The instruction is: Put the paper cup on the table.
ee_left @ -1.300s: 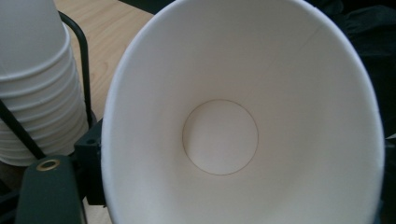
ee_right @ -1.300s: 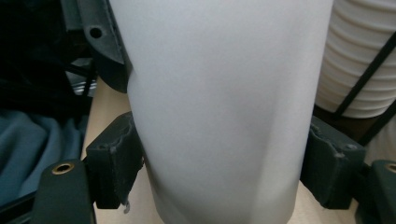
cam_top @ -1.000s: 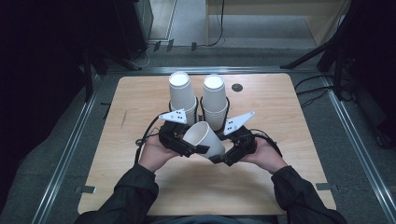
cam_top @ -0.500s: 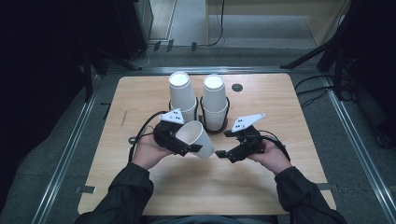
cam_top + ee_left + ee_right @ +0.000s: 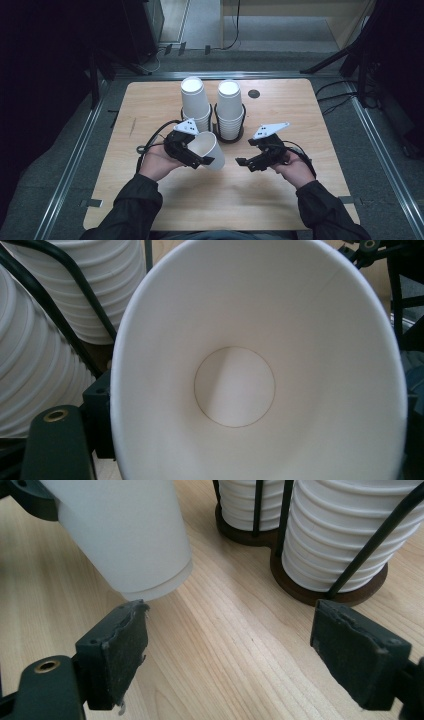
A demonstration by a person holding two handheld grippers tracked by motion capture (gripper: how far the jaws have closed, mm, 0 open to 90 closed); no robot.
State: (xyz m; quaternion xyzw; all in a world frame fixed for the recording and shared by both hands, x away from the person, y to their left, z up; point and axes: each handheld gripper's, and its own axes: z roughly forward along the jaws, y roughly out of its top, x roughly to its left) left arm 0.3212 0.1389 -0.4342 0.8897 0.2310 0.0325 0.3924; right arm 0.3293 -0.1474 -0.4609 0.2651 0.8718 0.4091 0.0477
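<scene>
**Now the cup lies sideways in the left tongs**

Right now the left tongs (image 5: 196, 156) hold one white paper cup (image 5: 207, 150). They pinch its rim, one jaw inside and one outside, so the jaws are clamped on the cup. In the left gripper view you look straight down into the cup (image 5: 260, 370) and see its round bottom.

The cup is tipped over. Its open mouth faces the left hand, and its bottom points across the table toward the right tongs (image 5: 248, 161) and a little down. So the long way of the cup runs from one hand to the other.

The right tongs are apart and hold nothing. In the right gripper view the cup's bottom (image 5: 130, 535) hangs just above and beside one jaw, near it but not between the two jaws. The wooden table (image 5: 150, 100) shows in the gap.

Behind both hands stand two tall stacks of cups (image 5: 210, 107) in a black wire holder (image 5: 216, 112).

I think the cup goes onto a stack next. The left hand is nearer to it and already has the cup. It would need to turn the cup mouth down first.
</scene>
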